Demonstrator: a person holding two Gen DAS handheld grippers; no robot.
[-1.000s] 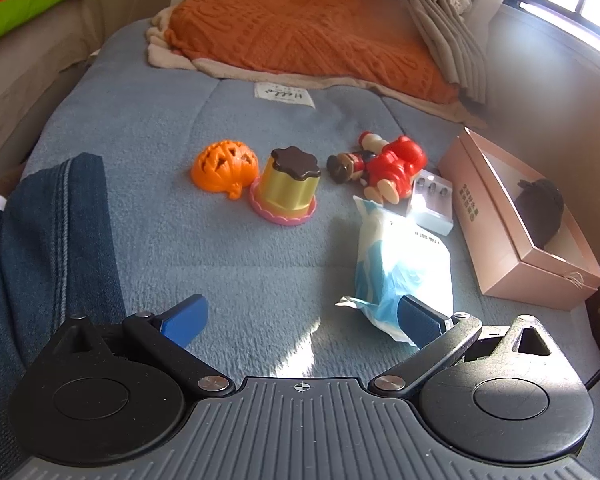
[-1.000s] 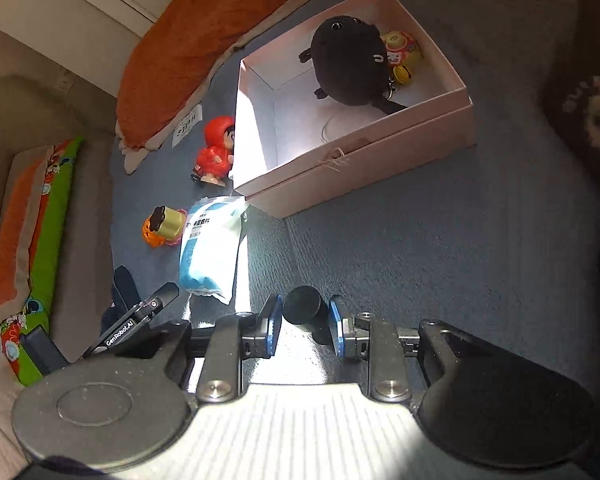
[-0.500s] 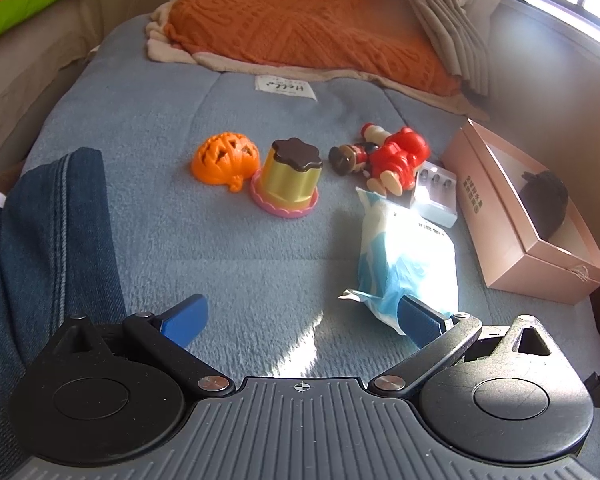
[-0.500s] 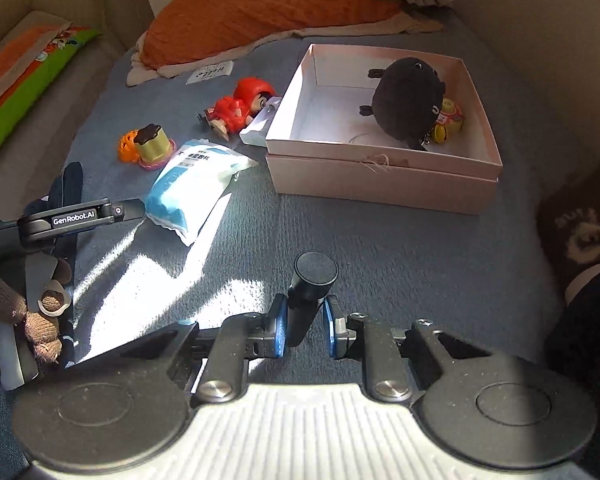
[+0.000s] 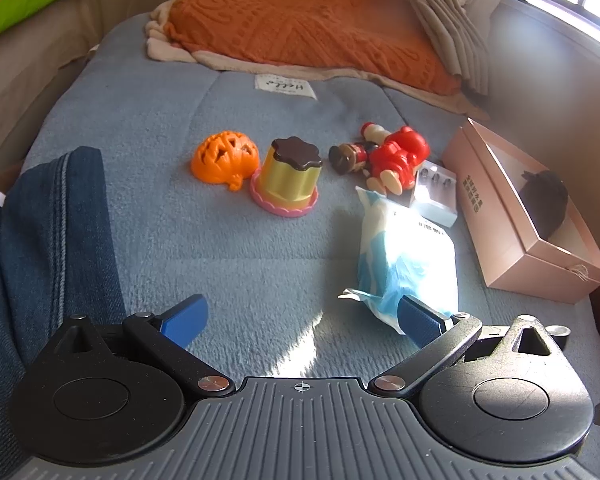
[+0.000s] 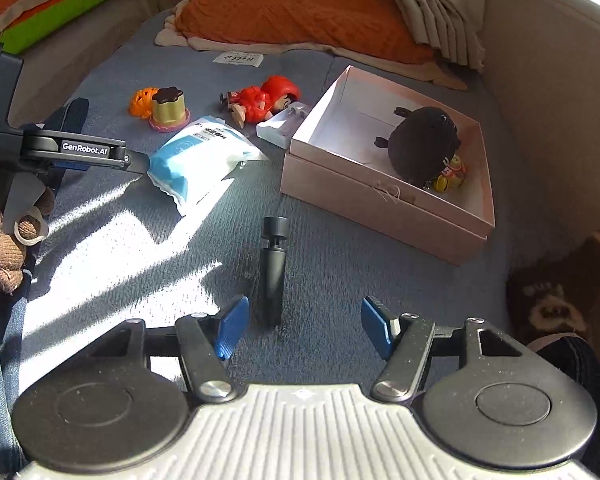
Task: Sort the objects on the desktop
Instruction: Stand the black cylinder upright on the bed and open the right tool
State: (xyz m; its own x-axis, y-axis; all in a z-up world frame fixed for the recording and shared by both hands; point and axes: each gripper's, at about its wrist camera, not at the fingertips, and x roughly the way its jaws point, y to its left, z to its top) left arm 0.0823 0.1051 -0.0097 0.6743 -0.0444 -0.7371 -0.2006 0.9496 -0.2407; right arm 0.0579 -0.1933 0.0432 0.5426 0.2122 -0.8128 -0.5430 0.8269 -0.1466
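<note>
From the left, the pink box (image 5: 540,256) shows only its side and a dark lump inside; from the right it holds a black plush (image 6: 420,148) with a small yellow toy (image 6: 452,174) half hidden behind it. A white case (image 6: 282,124) is wedged against the box's far-left corner. The black cylinder (image 6: 272,272) lies on the blue blanket (image 6: 340,260), near the box, between the opening jaws of the right hand-held gripper (image 6: 302,326), untouched. The left hand-held gripper (image 5: 300,318) is spread wide, empty, one finger overlapping the blue packet (image 5: 408,256).
</note>
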